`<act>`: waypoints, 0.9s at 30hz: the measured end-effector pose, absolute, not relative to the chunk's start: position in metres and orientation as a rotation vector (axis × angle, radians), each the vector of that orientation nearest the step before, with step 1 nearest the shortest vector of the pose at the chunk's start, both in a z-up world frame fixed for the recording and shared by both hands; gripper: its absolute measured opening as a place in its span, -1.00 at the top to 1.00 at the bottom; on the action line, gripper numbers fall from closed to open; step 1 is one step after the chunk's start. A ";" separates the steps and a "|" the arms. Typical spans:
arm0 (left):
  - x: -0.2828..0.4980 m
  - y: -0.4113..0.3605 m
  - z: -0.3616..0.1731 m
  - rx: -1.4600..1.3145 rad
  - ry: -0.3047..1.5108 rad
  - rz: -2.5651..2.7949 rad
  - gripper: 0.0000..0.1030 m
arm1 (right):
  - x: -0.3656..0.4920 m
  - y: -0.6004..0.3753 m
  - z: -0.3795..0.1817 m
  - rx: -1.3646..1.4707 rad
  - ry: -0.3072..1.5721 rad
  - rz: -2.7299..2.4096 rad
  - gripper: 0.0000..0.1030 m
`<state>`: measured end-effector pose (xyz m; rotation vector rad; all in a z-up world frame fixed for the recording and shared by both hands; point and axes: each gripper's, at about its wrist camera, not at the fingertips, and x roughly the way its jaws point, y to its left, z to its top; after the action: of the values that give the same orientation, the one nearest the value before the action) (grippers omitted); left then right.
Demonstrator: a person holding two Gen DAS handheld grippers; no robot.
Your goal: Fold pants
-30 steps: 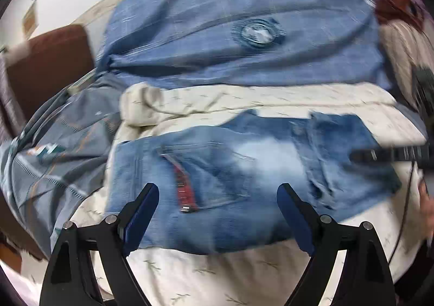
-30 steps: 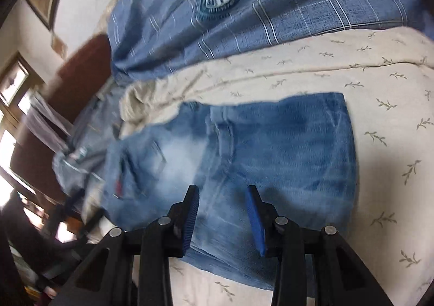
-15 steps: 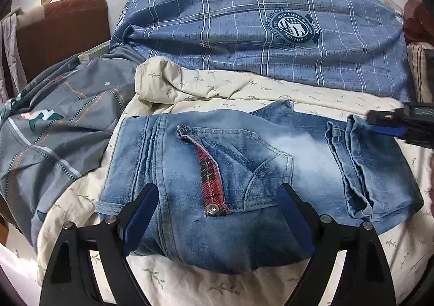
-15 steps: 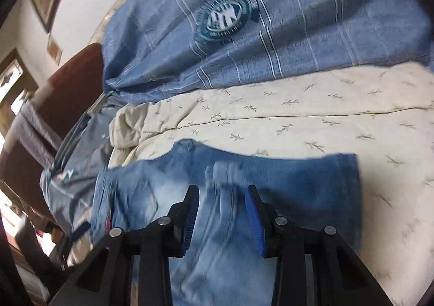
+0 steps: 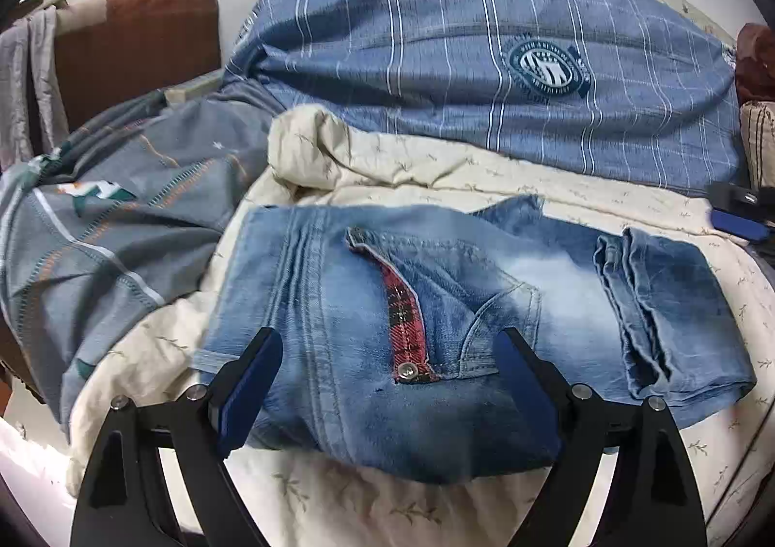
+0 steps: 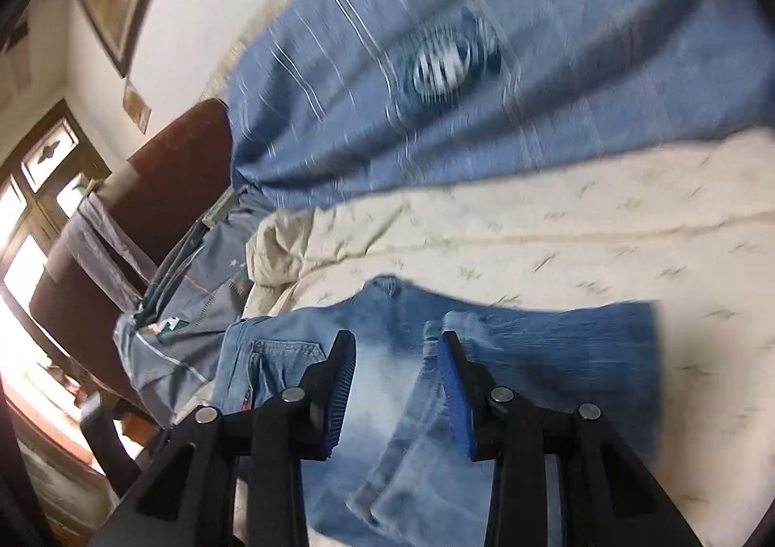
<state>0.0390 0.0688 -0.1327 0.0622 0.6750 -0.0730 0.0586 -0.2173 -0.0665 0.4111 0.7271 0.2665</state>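
Note:
The folded blue jeans lie flat on the cream leaf-print sheet, with a red plaid pocket flap facing up. My left gripper hangs just over their near edge, jaws wide open and holding nothing. In the left wrist view my right gripper shows at the right edge, lifted clear of the jeans' folded leg end. In its own blurred view the right gripper is partly open above the jeans, with nothing between its pads.
A big blue plaid pillow lies across the back of the bed. A crumpled grey garment lies left of the jeans, beside a brown upholstered seat. A window is far left in the right wrist view.
My right gripper has risen off the jeans' leg end and drawn back to the right. My left gripper has come lower and closer over the jeans. The jeans lie still.

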 end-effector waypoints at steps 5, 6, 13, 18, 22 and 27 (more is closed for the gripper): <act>0.023 0.065 -0.118 0.063 0.680 -0.085 -0.75 | 0.008 -0.209 -0.043 0.237 0.654 0.175 0.02; 0.019 0.063 -0.115 0.066 0.681 -0.085 -0.75 | -0.004 -0.215 -0.041 0.240 0.649 0.166 -0.07; -0.002 0.043 -0.100 0.090 0.700 -0.120 -0.81 | -0.057 -0.221 -0.041 0.241 0.613 0.118 -0.11; -0.007 0.028 -0.102 0.136 0.717 -0.124 -0.81 | -0.057 -0.227 -0.052 0.222 0.648 0.067 -0.11; -0.007 0.024 -0.100 0.153 0.714 -0.119 -0.81 | -0.055 -0.229 -0.061 0.190 0.672 0.039 -0.11; -0.008 0.022 -0.093 0.171 0.678 -0.095 -0.81 | -0.055 -0.226 -0.065 0.162 0.675 0.034 -0.11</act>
<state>-0.0081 0.0222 -0.0933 0.1714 0.6780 -0.0951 -0.0549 -0.2258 -0.0648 0.1620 0.6750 0.0344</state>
